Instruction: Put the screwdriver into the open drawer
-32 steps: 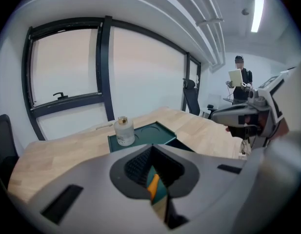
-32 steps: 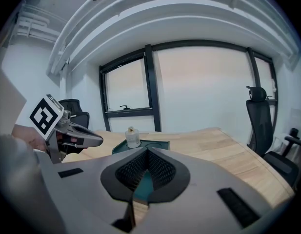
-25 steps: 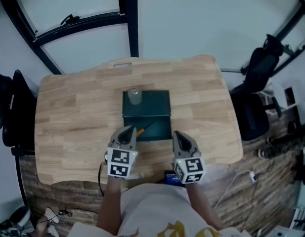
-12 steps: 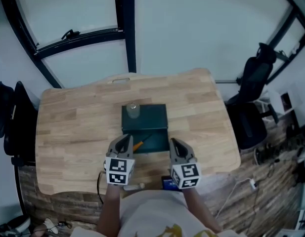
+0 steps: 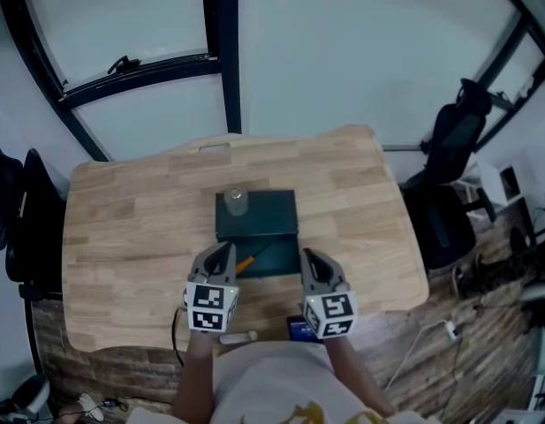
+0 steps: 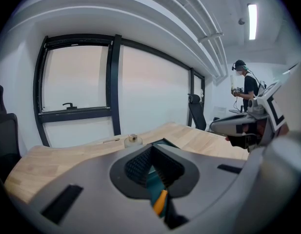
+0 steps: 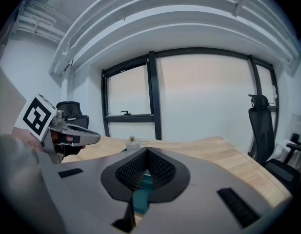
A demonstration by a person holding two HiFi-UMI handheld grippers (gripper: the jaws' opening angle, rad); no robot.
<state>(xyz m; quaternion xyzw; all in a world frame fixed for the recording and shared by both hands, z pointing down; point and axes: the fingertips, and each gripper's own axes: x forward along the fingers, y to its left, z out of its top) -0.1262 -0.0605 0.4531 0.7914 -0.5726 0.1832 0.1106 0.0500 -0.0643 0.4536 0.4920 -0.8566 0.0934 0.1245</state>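
Observation:
A dark green box (image 5: 257, 212) stands mid-table with its drawer (image 5: 281, 259) pulled out toward me. The screwdriver (image 5: 252, 257), orange-handled with a dark shaft, lies inside the drawer at its left side. My left gripper (image 5: 223, 254) is shut and empty, its tips just left of the drawer's front corner; the orange handle (image 6: 160, 202) shows below its closed jaws. My right gripper (image 5: 308, 258) is shut and empty at the drawer's right front corner, with teal drawer (image 7: 140, 196) seen under its jaws.
A small clear bottle (image 5: 235, 201) sits on the box's top left. The wooden table (image 5: 122, 237) has black chairs at its left (image 5: 16, 201) and right (image 5: 453, 175). A blue object (image 5: 298, 328) and a pale cylinder (image 5: 239, 336) lie at the near edge. A person (image 6: 245, 89) stands far off.
The head view has shifted, so table and box sit lower in the frame. Both grippers stay shut at the drawer's front corners; the screwdriver lies in the drawer throughout.

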